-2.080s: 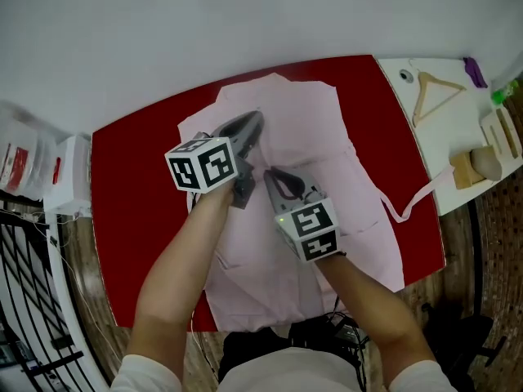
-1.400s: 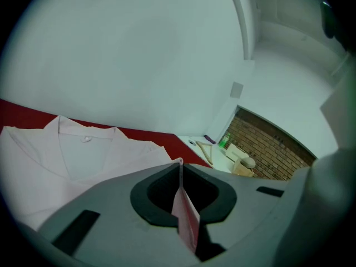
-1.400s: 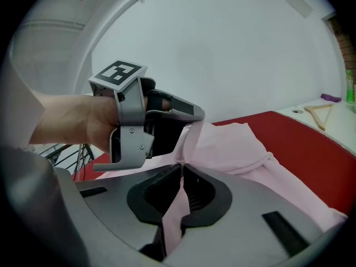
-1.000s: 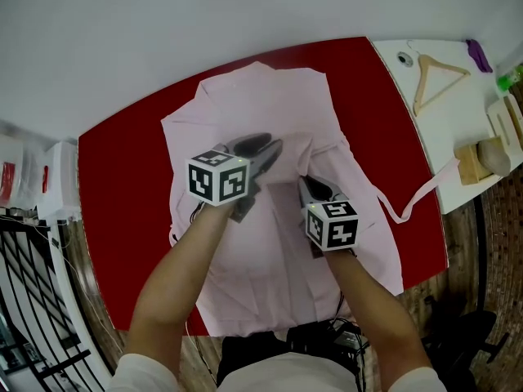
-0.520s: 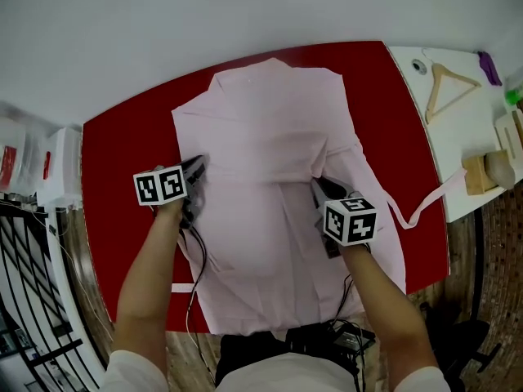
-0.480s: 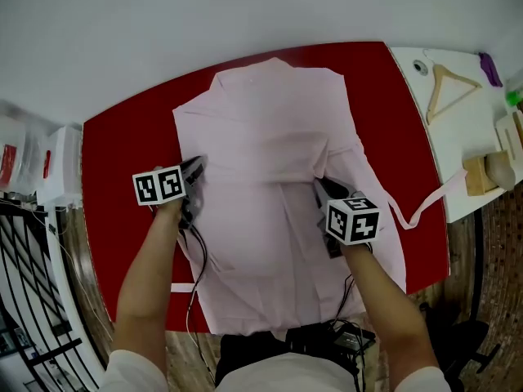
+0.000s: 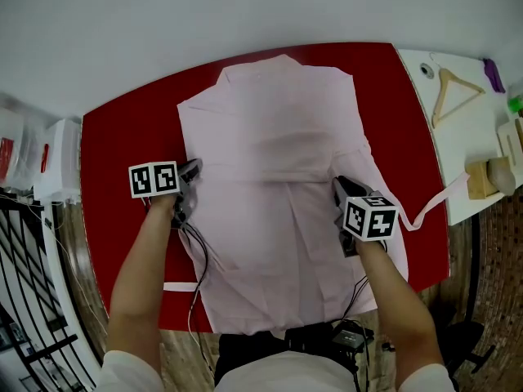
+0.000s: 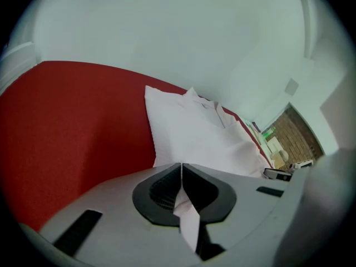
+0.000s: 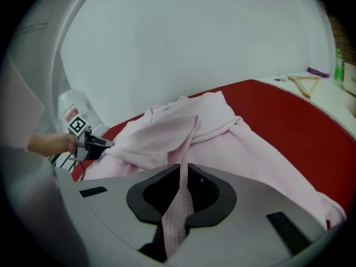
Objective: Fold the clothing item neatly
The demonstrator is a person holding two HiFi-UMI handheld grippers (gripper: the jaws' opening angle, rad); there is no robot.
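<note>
A pale pink shirt (image 7: pixel 270 137) lies spread on the red table (image 7: pixel 122 145), collar end at the far side. My left gripper (image 7: pixel 193 171) is at the shirt's left edge. Its jaws have just been closing and are now shut on a pinch of pink fabric (image 8: pixel 186 216), which shows between the pads in the left gripper view (image 8: pixel 182 168). My right gripper (image 7: pixel 339 185) is at the shirt's right side, shut on a fold of the shirt (image 9: pixel 177 204) that runs through its jaws (image 9: pixel 183 168). A fold of shirt (image 9: pixel 167 132) rises toward the left gripper (image 9: pixel 92 143).
A white side table (image 7: pixel 458 145) at the right holds a wooden hanger (image 7: pixel 454 88) and wooden blocks (image 7: pixel 484 175). A pink strip (image 7: pixel 433 204) trails off the table's right edge. A cable (image 7: pixel 198 256) hangs from the left gripper. Boxes (image 7: pixel 51 158) and a metal rack (image 7: pixel 24 300) stand at the left.
My left gripper moved from the middle of the shirt out to its left edge and closed on the fabric. The right gripper shifted slightly rightward. The shirt lies flatter and wider.
</note>
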